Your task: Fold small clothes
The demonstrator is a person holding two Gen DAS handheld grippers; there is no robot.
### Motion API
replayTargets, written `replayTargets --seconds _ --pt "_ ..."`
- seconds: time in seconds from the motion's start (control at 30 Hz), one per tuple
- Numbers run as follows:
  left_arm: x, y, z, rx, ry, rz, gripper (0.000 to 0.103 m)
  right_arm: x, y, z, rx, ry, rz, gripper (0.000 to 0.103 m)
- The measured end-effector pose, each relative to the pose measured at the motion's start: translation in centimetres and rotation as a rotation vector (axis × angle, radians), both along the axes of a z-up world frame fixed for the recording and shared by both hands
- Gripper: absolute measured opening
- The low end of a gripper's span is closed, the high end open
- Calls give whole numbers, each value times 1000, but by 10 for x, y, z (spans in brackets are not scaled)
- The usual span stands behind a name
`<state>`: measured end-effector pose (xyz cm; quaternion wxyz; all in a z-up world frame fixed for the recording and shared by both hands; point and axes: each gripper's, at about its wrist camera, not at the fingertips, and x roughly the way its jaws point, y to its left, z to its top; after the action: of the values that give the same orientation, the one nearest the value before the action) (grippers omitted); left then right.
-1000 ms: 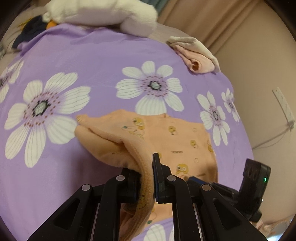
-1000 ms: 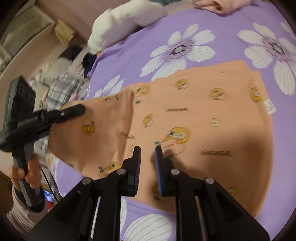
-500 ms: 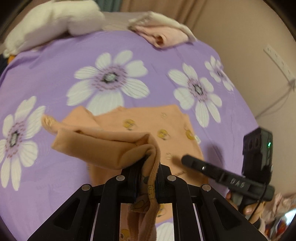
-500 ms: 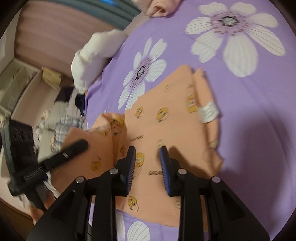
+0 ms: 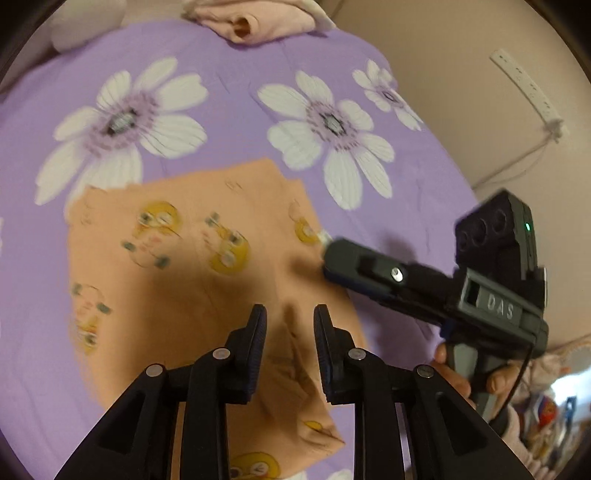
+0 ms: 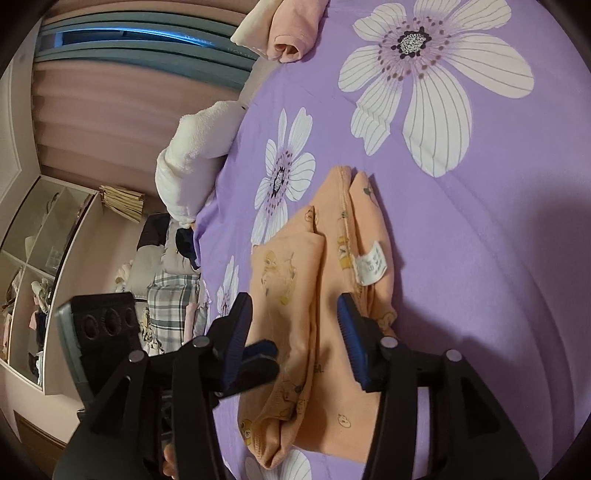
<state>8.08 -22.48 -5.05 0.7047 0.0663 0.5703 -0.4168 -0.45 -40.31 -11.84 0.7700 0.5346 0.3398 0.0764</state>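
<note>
With one fold laid down, an orange garment [image 5: 192, 280] lies doubled on the purple bed [image 5: 229, 103].
Both claws, left [image 5: 290, 332] and right [image 6: 295, 328], have just been opening and stand released over the cloth, gripping nothing; a further fold looks likely before it joins the folded pink piece [image 6: 291, 33].

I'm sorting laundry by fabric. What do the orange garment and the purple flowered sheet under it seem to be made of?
Orange garment: probably soft knit cotton, matte; it folds limply and carries a sewn white care label. Purple sheet: apparently a smooth woven fabric, matte, lying taut with fine creases; the fibre cannot be told.
</note>
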Motion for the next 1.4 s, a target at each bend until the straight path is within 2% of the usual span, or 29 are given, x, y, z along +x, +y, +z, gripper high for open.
replayTargets --seconds 0.1,0.3,0.5,0.67,0.7,0.73,0.8,0.87,1.13,1.23,1.4 --pt "13 19 6 -44 22 68 22 2 1 2 0 -12 8 49" --pt "29 79 -1 -58 48 206 22 12 13 10 -48 -28 89 49" --pt "30 117 -16 -63 74 292 22 34 40 0 -140 98 211 49" --pt "28 139 -25 -78 98 336 22 60 57 -2 -212 123 285 49" --pt "28 142 -27 -79 104 342 22 65 59 -2 -231 122 294 46" --pt "28 144 -28 -77 107 347 22 68 61 -2 -246 122 299 42" --pt "27 147 -29 -75 109 350 22 74 65 -2 -301 128 308 19" --pt "26 151 -29 -74 109 351 22 77 68 -1 -338 128 301 10" --pt "23 142 -22 -83 90 320 22 60 42 40 -397 14 181 8" --pt "20 132 -21 -79 79 295 22 52 30 43 -436 33 153 8" --pt "12 108 -20 -55 50 245 22 46 19 19 -437 107 153 9"
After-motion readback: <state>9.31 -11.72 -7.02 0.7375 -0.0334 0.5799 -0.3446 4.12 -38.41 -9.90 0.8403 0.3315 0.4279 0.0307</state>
